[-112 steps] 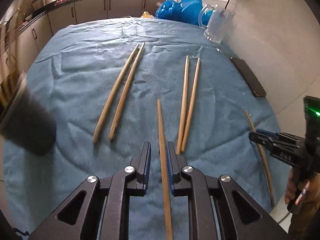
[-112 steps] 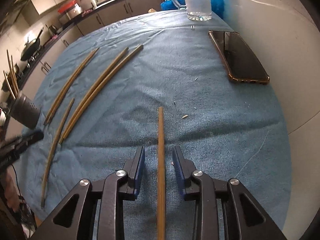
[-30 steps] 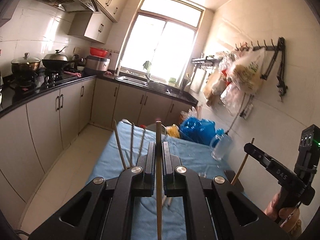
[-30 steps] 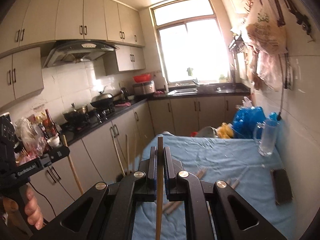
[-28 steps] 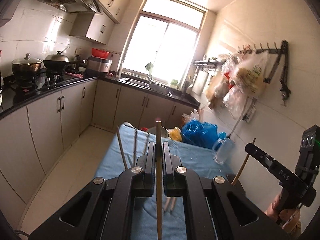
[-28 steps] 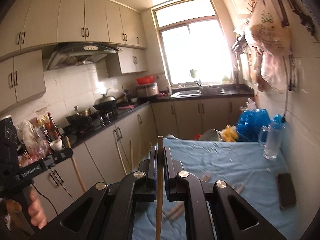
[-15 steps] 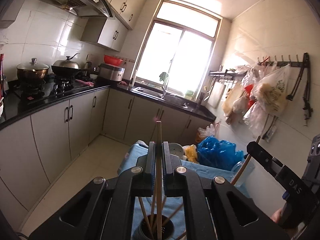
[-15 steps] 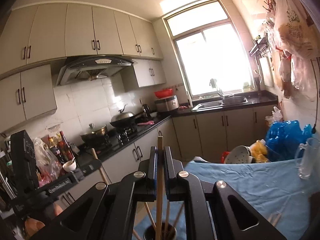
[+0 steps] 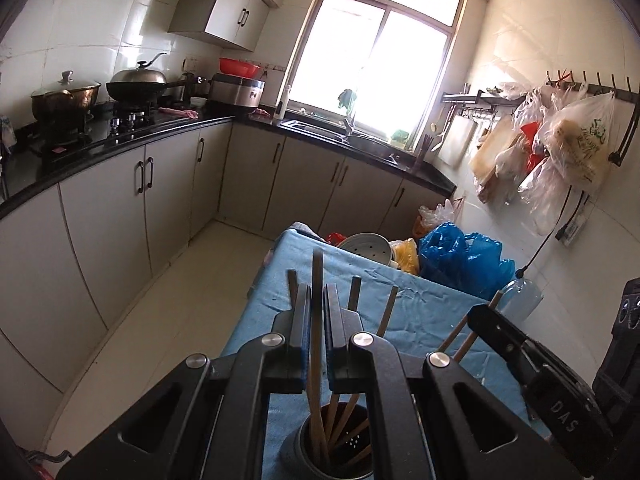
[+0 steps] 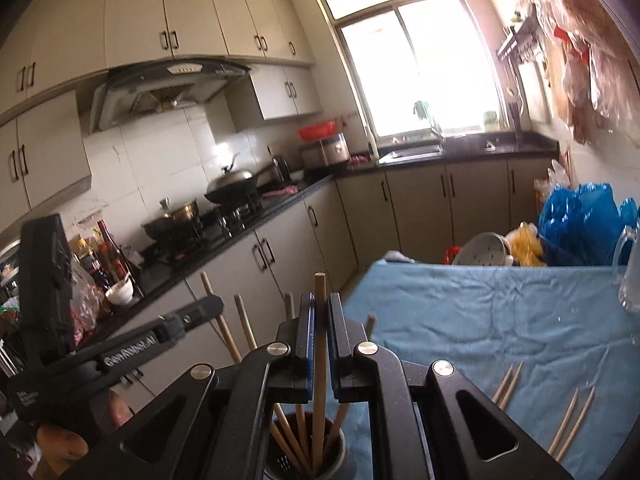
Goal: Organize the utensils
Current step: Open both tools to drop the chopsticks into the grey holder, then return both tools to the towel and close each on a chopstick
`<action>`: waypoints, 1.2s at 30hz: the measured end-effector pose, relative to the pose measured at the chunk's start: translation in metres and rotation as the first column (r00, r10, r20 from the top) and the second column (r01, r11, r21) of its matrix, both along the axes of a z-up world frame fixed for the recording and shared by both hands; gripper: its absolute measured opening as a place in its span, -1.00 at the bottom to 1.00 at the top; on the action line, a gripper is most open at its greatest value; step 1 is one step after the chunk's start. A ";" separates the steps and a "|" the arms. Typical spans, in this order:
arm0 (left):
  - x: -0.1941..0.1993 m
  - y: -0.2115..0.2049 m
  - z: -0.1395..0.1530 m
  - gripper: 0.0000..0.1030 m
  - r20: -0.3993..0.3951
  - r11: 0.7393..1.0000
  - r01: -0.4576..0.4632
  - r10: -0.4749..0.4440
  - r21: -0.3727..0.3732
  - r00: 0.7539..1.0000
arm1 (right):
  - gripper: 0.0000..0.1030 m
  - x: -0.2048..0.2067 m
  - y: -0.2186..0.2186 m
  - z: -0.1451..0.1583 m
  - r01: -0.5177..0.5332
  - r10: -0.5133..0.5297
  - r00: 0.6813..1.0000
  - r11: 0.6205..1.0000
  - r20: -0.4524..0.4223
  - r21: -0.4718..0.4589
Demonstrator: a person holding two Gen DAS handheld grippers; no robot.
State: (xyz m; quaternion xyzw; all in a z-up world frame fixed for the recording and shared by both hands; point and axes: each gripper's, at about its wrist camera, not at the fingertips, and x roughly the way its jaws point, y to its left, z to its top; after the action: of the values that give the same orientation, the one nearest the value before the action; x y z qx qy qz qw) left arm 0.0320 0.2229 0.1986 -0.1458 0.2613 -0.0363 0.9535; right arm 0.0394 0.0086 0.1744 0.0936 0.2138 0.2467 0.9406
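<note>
My left gripper [image 9: 317,294] is shut on an upright wooden chopstick [image 9: 317,320]. Its lower end reaches into the dark metal utensil holder [image 9: 298,446], which stands on the blue cloth [image 9: 420,308] with several chopsticks in it. My right gripper [image 10: 319,300] is shut on a second chopstick [image 10: 319,332], which also dips into the holder [image 10: 340,446]. Each gripper shows in the other's view: the right gripper [image 9: 484,320] at the right, the left gripper [image 10: 208,306] at the left. Two pairs of chopsticks [image 10: 506,384] lie on the cloth to the right.
A glass mug [image 10: 630,276], a blue plastic bag [image 9: 460,256] and a white perforated bowl [image 9: 368,246] crowd the table's far end. Kitchen cabinets [image 9: 120,208] and bare floor run along the left. A person's hand [image 10: 116,408] shows at lower left.
Both grippers closed on chopsticks that had lain on the cloth, lifted them upright, then moved over the holder and sank. The holder has come into view, with both chopstick ends inside it.
</note>
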 end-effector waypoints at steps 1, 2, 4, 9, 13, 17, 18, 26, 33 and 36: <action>-0.002 -0.001 0.000 -0.84 -0.004 1.000 -0.002 0.002 0.008 1.000 | -0.86 0.001 -0.002 -0.002 0.004 -0.004 1.000 1.000 -0.005 0.000; -0.005 -0.001 0.000 -0.73 -0.008 1.000 -0.003 0.003 0.012 1.000 | -0.86 0.001 -0.003 -0.003 0.009 -0.009 1.000 1.000 -0.012 -0.002; -0.012 -0.001 0.000 -0.41 -0.009 1.000 -0.014 0.014 0.016 1.000 | -0.75 0.001 -0.004 -0.005 0.009 -0.009 1.000 1.000 -0.025 -0.010; -0.041 -0.004 0.010 -0.19 0.024 0.998 -0.046 0.045 0.039 0.999 | -0.08 -0.015 -0.011 0.007 0.021 -0.021 1.000 1.000 0.017 -0.011; -0.067 -0.011 0.018 -0.10 0.041 0.998 -0.046 0.045 0.034 0.998 | 0.02 -0.035 -0.033 0.017 0.044 -0.044 0.998 0.999 0.044 0.003; -0.092 -0.029 0.020 0.02 0.052 1.000 -0.006 0.005 0.023 0.999 | 0.12 -0.050 -0.066 0.013 0.094 -0.094 0.995 0.995 0.021 0.023; -0.097 -0.036 0.020 0.02 0.052 1.000 0.010 -0.011 0.020 0.999 | 0.13 -0.053 -0.078 0.008 0.113 -0.113 0.994 0.993 0.004 0.029; -0.110 -0.117 -0.012 0.08 -0.049 0.982 0.179 -0.176 0.067 0.983 | 0.14 -0.064 -0.180 -0.061 0.268 -0.268 0.940 0.963 -0.211 -0.029; -0.080 -0.193 -0.075 0.08 -0.233 0.928 0.350 -0.315 0.125 0.920 | 0.04 -0.056 -0.230 -0.124 0.274 -0.285 0.874 0.958 -0.395 -0.084; -0.063 -0.213 -0.096 0.00 -0.296 0.919 0.373 -0.323 0.130 0.899 | -0.05 -0.045 -0.239 -0.139 0.276 -0.283 0.857 0.958 -0.431 -0.080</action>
State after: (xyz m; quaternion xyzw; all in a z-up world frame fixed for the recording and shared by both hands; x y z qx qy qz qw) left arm -0.0315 0.0097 0.1025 -0.0118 0.4122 -0.1624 0.8964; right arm -0.0054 -0.2306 0.0355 0.1695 0.4057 0.0788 0.8947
